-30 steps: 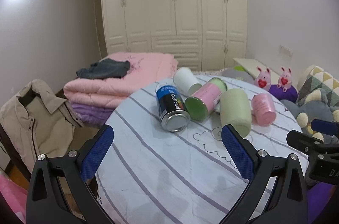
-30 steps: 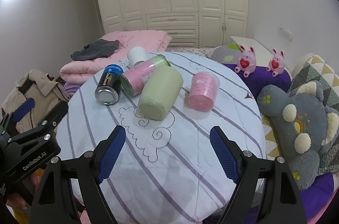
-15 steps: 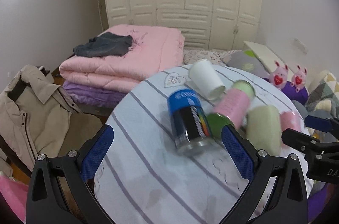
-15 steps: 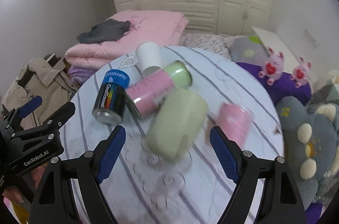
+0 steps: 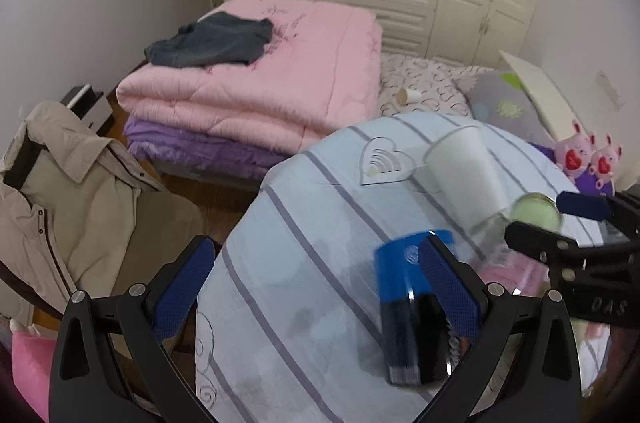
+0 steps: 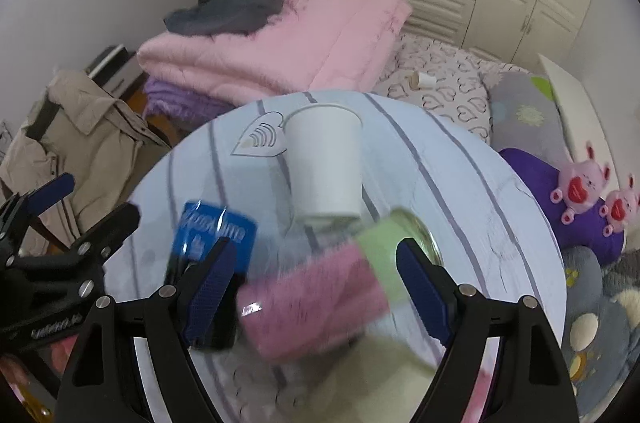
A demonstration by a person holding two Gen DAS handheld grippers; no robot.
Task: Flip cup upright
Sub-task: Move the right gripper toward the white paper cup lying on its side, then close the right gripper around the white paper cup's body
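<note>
A white paper cup (image 6: 326,163) lies on its side at the far part of the round striped table (image 6: 460,183); it also shows in the left wrist view (image 5: 466,171). My right gripper (image 6: 316,293) is open and empty, above the pink-and-green can (image 6: 336,287), short of the cup. My left gripper (image 5: 316,291) is open and empty over the table's left edge, its right finger in front of the blue-and-black can (image 5: 408,303). The cup lies ahead and to the right of it.
A pale green cup (image 6: 384,383) lies blurred near the right gripper. Folded pink quilts (image 5: 260,83) and a beige coat (image 5: 60,203) lie beyond the table on the left. Plush toys (image 6: 584,191) sit to the right. White wardrobes stand behind.
Both grippers have moved forward and tilted down towards the far side of the table. The cans and the white cup now look much nearer. Both grippers stayed open.
</note>
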